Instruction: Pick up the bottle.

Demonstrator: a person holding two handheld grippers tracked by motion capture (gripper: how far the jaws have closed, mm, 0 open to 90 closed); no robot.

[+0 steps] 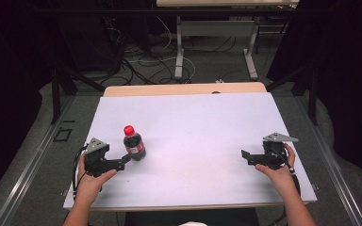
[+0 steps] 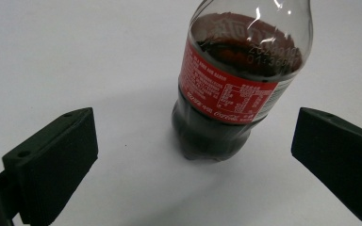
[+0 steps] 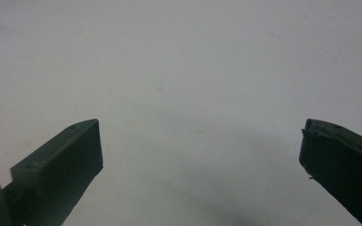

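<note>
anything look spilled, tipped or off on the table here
Nothing stands out. The cola bottle stands upright with its red cap on, no liquid around it on the white table. The left gripper is open beside it; the right gripper is open, well apart.

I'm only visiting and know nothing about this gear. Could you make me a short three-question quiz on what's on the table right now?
1. True or false: the cola bottle stands upright with its red cap on.
2. Which gripper is nearer the bottle: A) left gripper, B) right gripper?
3. Fill in: in the left gripper view, the bottle stands ahead of the wide-open jaws, which do not ____ it.

Key:
1. True.
2. A; the right gripper is far off over the bare white table.
3. touch.
</note>
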